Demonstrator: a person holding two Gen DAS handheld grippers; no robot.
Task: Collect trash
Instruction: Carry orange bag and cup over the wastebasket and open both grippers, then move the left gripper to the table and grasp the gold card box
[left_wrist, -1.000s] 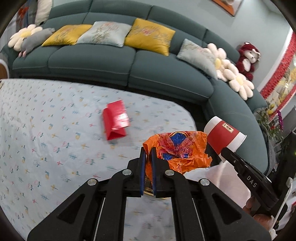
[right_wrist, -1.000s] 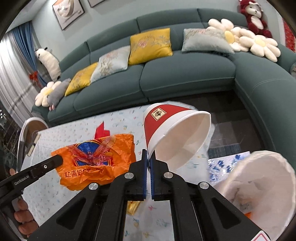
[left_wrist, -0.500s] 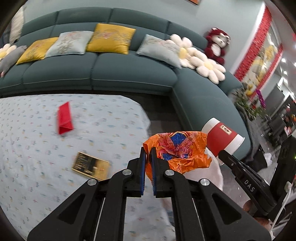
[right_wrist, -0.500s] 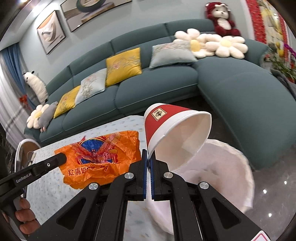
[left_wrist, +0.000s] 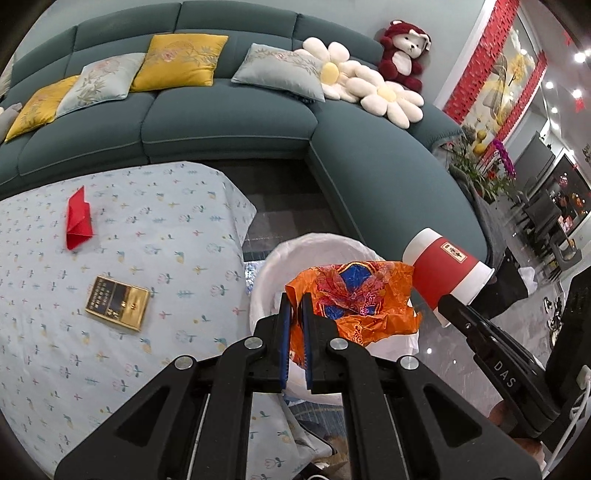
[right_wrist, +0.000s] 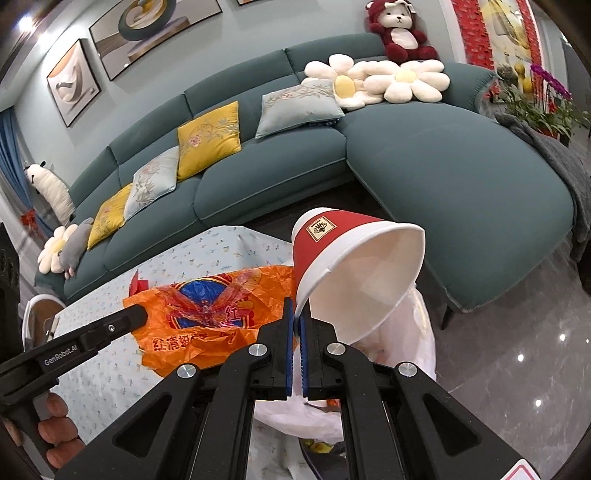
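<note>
My left gripper (left_wrist: 295, 306) is shut on the edge of an orange plastic wrapper (left_wrist: 354, 295), which hangs over the white-lined trash bin (left_wrist: 317, 245). To its right my right gripper (right_wrist: 297, 315) is shut on the rim of a red and white paper cup (right_wrist: 343, 266), tilted with its mouth toward the camera, above the same bin's white liner (right_wrist: 417, 332). The cup (left_wrist: 443, 269) and the wrapper (right_wrist: 207, 314) show in both views, side by side over the bin.
On the flowered tablecloth (left_wrist: 155, 240) lie a folded red paper (left_wrist: 78, 221) and a gold packet (left_wrist: 118, 302). A teal corner sofa (left_wrist: 229, 118) with cushions stands behind the table. Glossy grey floor (right_wrist: 517, 369) spreads to the right of the bin.
Both grippers have swung right off the table with their loads, from above the cloth to above the white bin. The gold packet and the bin's open mouth have come into view.
</note>
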